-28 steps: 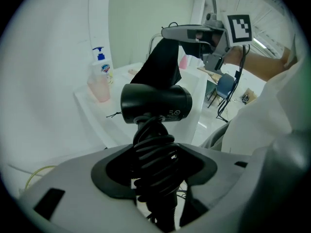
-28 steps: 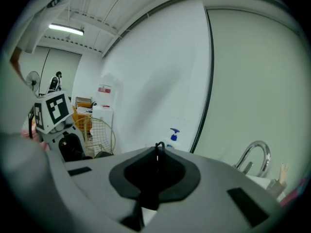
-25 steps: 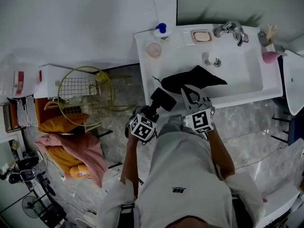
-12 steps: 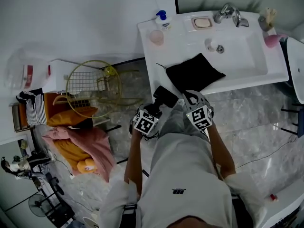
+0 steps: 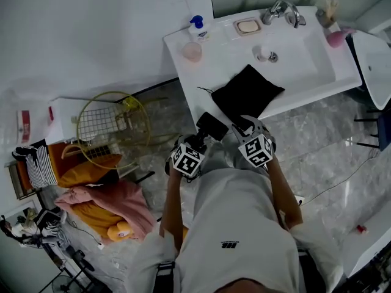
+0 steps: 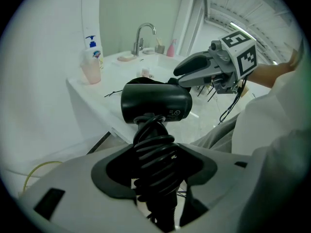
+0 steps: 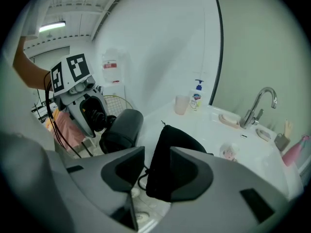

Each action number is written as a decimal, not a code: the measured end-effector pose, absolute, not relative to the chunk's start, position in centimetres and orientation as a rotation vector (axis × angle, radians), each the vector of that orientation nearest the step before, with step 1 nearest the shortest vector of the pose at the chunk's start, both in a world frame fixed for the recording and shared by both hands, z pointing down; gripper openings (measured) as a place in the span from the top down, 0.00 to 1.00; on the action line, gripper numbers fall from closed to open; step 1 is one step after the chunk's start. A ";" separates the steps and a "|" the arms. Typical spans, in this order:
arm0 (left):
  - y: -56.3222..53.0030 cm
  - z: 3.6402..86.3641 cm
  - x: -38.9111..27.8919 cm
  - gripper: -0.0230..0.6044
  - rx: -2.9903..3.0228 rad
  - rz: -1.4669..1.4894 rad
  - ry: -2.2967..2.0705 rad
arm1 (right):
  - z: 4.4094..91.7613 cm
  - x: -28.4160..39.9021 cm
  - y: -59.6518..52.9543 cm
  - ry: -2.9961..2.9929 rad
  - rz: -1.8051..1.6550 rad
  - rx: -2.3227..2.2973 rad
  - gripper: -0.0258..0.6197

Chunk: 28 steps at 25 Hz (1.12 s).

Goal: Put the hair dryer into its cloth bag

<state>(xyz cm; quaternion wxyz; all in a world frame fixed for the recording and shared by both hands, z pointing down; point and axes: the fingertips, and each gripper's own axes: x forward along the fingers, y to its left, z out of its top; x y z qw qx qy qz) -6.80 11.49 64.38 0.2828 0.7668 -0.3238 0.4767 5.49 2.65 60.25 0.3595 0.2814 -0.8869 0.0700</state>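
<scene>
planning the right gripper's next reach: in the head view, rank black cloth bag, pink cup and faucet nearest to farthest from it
The right gripper has just opened its jaws, with the near end of the black cloth bag between them.
1. black cloth bag, at the jaws, on the front edge of the sink
2. pink cup, back left corner of the sink
3. faucet, back rim

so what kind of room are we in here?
Most likely a bathroom: a white washbasin with a tap, plus a soap dish and a pump bottle on its ledge.
</scene>
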 end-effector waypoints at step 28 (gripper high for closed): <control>10.7 65.2 -8.9 0.52 2.187 1.287 -0.683 | 65.8 3.9 1.3 -1.919 0.152 0.665 0.92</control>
